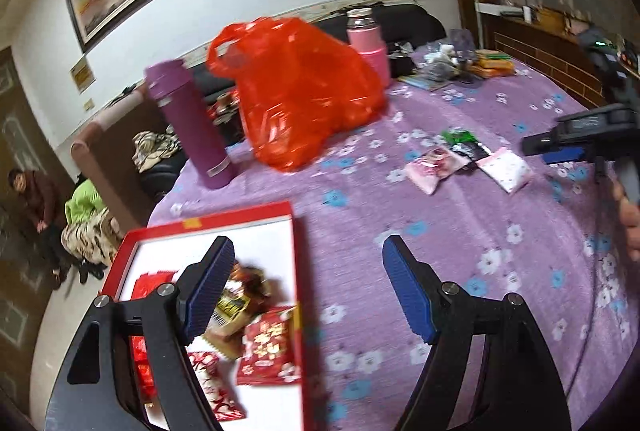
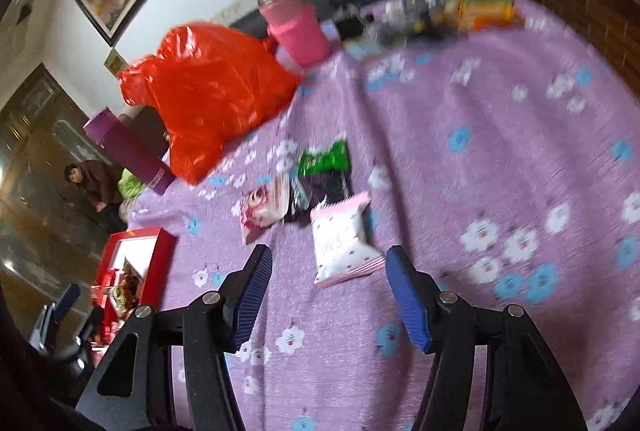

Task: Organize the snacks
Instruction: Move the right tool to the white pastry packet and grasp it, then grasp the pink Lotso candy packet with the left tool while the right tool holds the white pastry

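A red box [image 1: 216, 221] with a white inside holds several snack packets, among them a red packet [image 1: 269, 349]; it also shows in the right wrist view [image 2: 158, 259]. My left gripper [image 1: 308, 291] is open and empty, over the box's right edge. On the purple flowered cloth lie a white-pink packet [image 2: 340, 245], a pink cartoon packet [image 2: 264, 209], a dark packet [image 2: 324, 187] and a green packet [image 2: 326, 157]. My right gripper [image 2: 328, 295] is open and empty, just short of the white-pink packet. That gripper shows at the right in the left wrist view [image 1: 560, 147].
A red plastic bag [image 1: 296, 91], a purple flask [image 1: 188, 123] and a pink flask [image 1: 370, 47] stand at the back of the table [image 1: 460, 231]. Orange boxes and clutter [image 1: 492, 65] sit at the far right. A person [image 1: 32, 199] sits left of the table.
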